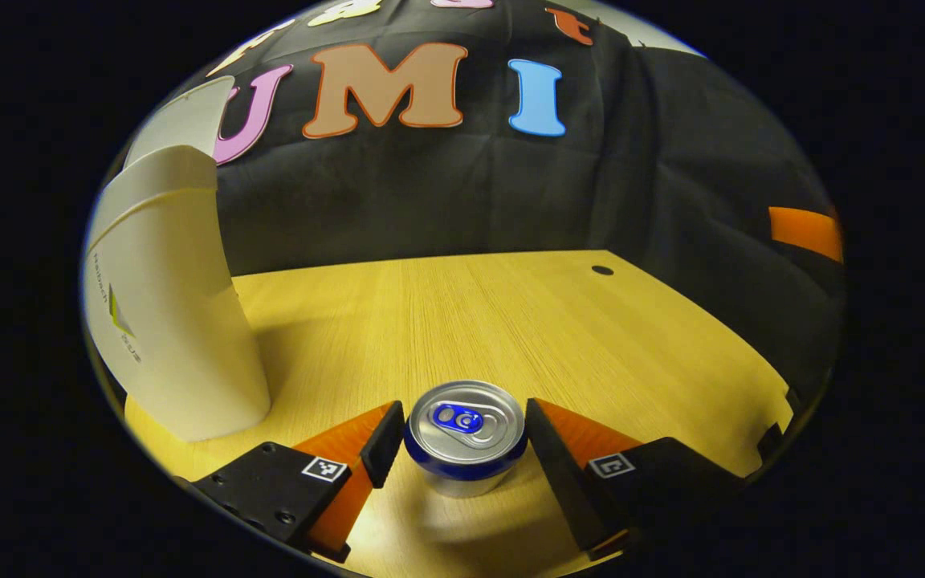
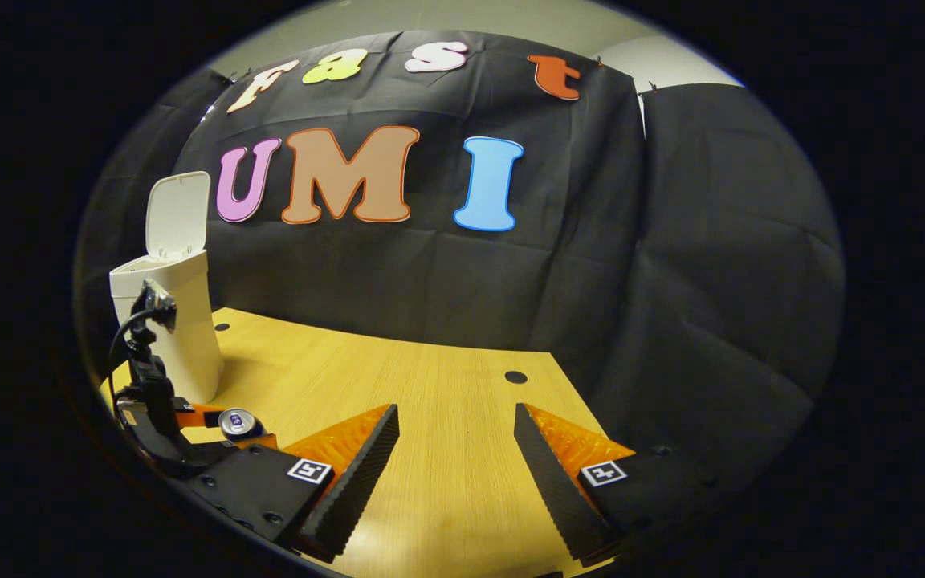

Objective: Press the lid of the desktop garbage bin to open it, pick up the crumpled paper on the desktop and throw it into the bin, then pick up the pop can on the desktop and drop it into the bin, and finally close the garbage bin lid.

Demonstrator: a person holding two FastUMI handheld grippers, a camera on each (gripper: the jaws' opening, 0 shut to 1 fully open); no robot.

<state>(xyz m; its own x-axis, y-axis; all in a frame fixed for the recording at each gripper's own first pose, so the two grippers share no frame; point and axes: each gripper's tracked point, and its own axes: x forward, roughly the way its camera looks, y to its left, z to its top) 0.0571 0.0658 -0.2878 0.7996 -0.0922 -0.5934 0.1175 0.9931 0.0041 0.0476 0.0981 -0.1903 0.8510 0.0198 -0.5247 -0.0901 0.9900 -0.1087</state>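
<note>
The pop can (image 1: 465, 437) stands upright on the surface (image 1: 511, 321) between the left gripper (image 1: 456, 440) fingers, which are spread and not yet pressing it; next they must close, then lift toward the open-lidded bin (image 1: 177, 321). Right gripper (image 2: 456, 453) hangs open, empty

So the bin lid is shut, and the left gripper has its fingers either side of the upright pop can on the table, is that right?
Not quite: the garbage bin lid is open, standing up behind the bin, as the right gripper view shows. The rest holds: in the left gripper view the left gripper has a finger either side of the upright pop can on the table.
</note>
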